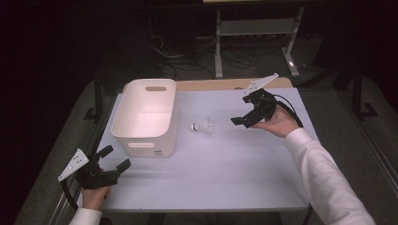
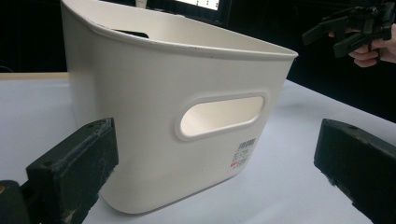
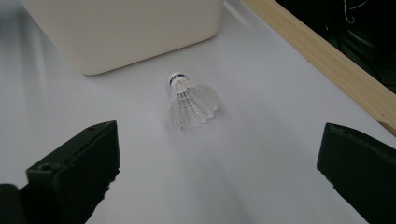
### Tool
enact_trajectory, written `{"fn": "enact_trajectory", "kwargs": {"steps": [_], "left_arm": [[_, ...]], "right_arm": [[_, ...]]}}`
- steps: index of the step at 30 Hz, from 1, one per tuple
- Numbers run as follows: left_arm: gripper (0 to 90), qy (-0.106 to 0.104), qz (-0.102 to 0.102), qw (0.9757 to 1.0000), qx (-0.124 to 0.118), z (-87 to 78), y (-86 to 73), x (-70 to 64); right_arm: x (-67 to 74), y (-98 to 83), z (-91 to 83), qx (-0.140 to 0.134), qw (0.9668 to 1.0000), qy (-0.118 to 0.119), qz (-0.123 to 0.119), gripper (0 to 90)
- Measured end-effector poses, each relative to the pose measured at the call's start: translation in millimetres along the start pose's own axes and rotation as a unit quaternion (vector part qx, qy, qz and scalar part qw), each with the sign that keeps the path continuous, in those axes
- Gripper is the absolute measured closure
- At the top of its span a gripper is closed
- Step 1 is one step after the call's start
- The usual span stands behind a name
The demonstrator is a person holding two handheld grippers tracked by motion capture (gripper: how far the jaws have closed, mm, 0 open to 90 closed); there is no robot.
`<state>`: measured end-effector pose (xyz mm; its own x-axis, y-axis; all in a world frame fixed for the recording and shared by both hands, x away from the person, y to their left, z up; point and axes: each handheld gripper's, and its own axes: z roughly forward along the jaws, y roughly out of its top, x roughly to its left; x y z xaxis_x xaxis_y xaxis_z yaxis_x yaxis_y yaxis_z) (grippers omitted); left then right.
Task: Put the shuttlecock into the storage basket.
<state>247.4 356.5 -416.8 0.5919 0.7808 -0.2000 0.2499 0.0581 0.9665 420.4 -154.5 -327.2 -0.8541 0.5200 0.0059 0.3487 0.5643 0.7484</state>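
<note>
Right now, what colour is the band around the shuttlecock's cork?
Dark blue band on the shuttlecock, clearest in the right gripper view.

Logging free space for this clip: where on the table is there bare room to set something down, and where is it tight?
The widest bare stretch of the pale table top runs along the near edge, between the left gripper and the white sleeve. It is tightest between the white plastic bin and the right gripper, where the white feathered shuttlecock lies.

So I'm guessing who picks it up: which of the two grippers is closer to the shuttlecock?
The right gripper, open and aimed at the shuttlecock lying beside the white bin. The left gripper sits at the table's near corner, facing the bin.
</note>
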Motion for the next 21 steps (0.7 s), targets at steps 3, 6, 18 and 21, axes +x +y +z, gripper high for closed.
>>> {"fn": "enact_trajectory", "kwargs": {"steps": [3,6,18,21], "left_arm": [[0.0,0.001,0.001,1.0000,0.001,-0.2,0.0,0.2],[0.0,0.000,0.000,1.0000,0.000,0.2,0.0,-0.2],[0.0,0.000,0.000,1.0000,0.001,-0.4,0.1,0.3],[0.0,0.000,0.001,1.0000,0.002,-0.4,0.1,0.5]], "right_arm": [[-2.3,5.3,2.1,0.008,0.9999,0.004,-0.009,0.0],[-4.8,12.1,6.2,0.016,0.9997,0.013,-0.009,0.0],[-9.9,23.7,25.6,0.042,0.9985,0.031,-0.017,0.0],[-10.8,27.2,30.1,0.043,0.9982,0.034,-0.024,0.0]]}}
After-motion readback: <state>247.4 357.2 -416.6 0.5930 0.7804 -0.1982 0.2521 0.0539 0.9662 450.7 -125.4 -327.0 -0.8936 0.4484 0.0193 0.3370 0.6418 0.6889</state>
